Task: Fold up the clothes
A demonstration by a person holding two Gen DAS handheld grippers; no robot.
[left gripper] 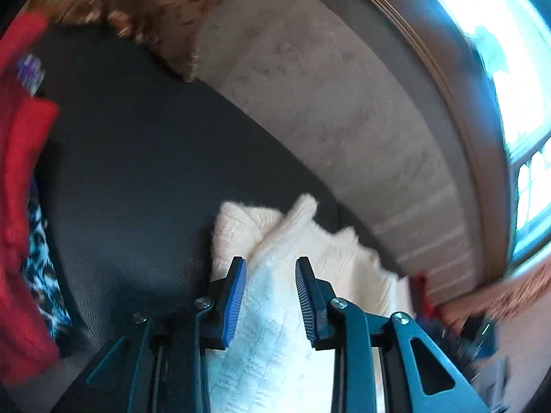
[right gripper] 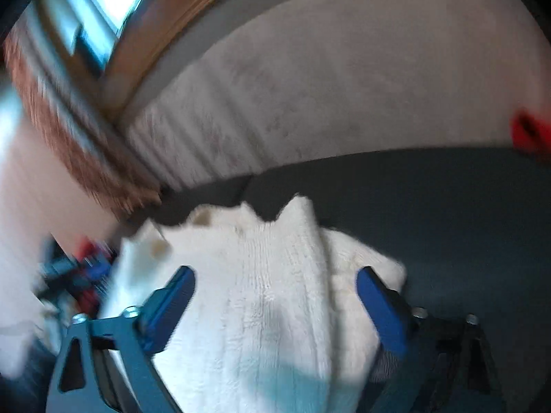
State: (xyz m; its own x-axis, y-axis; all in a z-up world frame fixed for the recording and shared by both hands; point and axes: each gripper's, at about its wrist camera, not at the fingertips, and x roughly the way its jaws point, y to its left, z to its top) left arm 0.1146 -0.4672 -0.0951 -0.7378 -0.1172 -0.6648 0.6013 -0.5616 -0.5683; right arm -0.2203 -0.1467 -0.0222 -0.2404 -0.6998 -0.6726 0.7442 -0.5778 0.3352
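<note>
Fingers, left gripper (left gripper: 270,301): both blue ribbed pads parted with a clear gap, nothing pinched; they hang over the cream knit garment (left gripper: 275,309), which fills the lower centre of my left wrist view. Whether the pads touch the knit, I cannot tell.

Fingers, right gripper (right gripper: 275,304): spread wide, one blue pad at lower left and one at lower right of my right wrist view, nothing clamped between them. The cream knit garment (right gripper: 265,296) lies bunched in the span between them and runs down to the bottom edge.

Garment: cream, ribbed, rumpled, with pointed folds at its upper edge; a few small tan spots show near its upper left in the right view. It lies on the dark surface (left gripper: 144,172).

Dark surface: dark grey, slightly textured, occupying the centre left of the left view and the right half of the right view (right gripper: 447,213).

Grey carpet (left gripper: 327,103): curved band beyond the dark surface, upper centre in both views.

Red fabric (left gripper: 20,172): blurred, along the left edge of the left view, with a black-and-white patterned cloth (left gripper: 41,268) just beside it.

Brown shaggy material (left gripper: 144,3): upper left, left view.

Window (left gripper: 499,69): bright, upper right, left view.
</note>
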